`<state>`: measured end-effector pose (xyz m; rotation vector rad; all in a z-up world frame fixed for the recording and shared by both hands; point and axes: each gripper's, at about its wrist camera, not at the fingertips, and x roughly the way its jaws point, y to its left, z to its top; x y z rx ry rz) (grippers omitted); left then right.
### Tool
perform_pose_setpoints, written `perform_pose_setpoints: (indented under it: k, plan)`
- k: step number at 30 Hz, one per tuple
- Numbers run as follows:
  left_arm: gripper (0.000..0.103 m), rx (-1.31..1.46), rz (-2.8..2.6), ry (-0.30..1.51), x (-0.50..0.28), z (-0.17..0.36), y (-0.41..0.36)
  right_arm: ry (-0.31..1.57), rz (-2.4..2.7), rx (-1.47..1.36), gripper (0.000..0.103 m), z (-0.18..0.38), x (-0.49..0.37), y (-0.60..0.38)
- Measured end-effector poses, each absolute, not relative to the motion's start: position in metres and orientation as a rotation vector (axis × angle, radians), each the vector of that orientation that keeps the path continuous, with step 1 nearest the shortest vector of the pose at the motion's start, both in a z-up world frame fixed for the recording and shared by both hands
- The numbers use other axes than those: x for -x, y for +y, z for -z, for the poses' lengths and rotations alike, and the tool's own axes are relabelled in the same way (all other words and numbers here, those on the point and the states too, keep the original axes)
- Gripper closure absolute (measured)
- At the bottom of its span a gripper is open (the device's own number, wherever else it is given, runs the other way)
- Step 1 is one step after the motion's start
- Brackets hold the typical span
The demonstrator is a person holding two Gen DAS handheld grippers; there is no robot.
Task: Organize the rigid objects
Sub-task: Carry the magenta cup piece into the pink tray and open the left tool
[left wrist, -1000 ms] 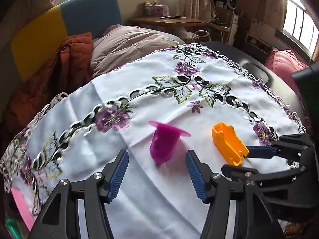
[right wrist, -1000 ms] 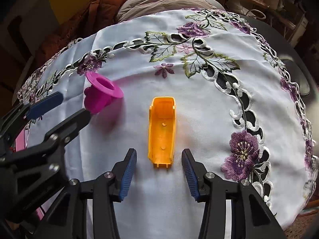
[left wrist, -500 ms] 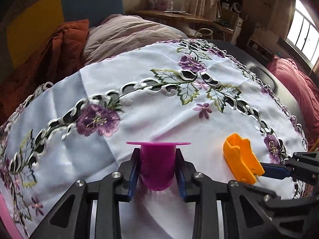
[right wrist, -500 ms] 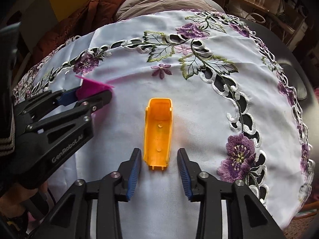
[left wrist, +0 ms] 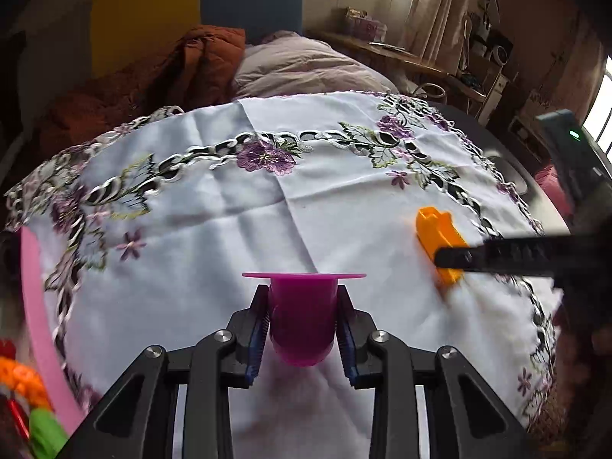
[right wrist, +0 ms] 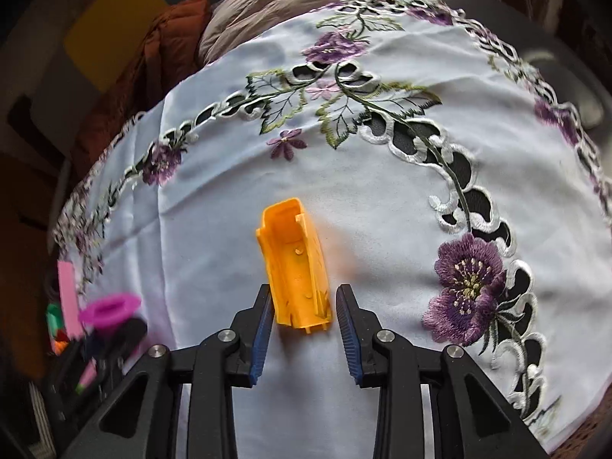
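Blue ribbed pads of the left tool [left wrist: 302, 329] press on both sides of a magenta flanged cup [left wrist: 302, 313]. The cup stands upright in this narrow grip, its flat rim just above the pad tips and its rounded bottom hanging over the white embroidered cloth [left wrist: 214, 237] that covers the tabletop. Whether the bottom touches the cloth cannot be told. To the right, well apart from the cup, an orange open-topped plastic shell [left wrist: 440, 241] lies on the cloth, partly crossed by a dark finger of the right tool [left wrist: 497, 256].

From the right wrist, the right tool [right wrist: 304, 325] stands narrow around the near end of the orange shell [right wrist: 296, 264]. The left pad touches the shell's side; a thin gap shows at the right pad, so a firm hold cannot be told. The shell's open side faces up and its far end points away, tilted slightly left. At the far left edge the magenta cup [right wrist: 111, 308] shows blurred in the other tool, beside a pink rim [right wrist: 69, 298].
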<state>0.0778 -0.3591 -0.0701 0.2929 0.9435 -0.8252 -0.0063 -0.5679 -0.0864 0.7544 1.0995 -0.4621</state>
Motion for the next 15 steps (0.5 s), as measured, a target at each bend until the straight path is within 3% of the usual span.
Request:
perform_pose_setpoints:
  k: [12, 15]
  plan:
    - [0.071, -0.230, 0.813, 0.906, -0.027, 0.052, -0.292, 0.996, 0.493, -0.672, 0.061, 0.068, 0.001, -0.559]
    - [0.071, -0.220, 0.794, 0.893, -0.020, 0.047, -0.278, 1.031, 0.494, -0.540, 0.050, 0.073, -0.016, -0.547]
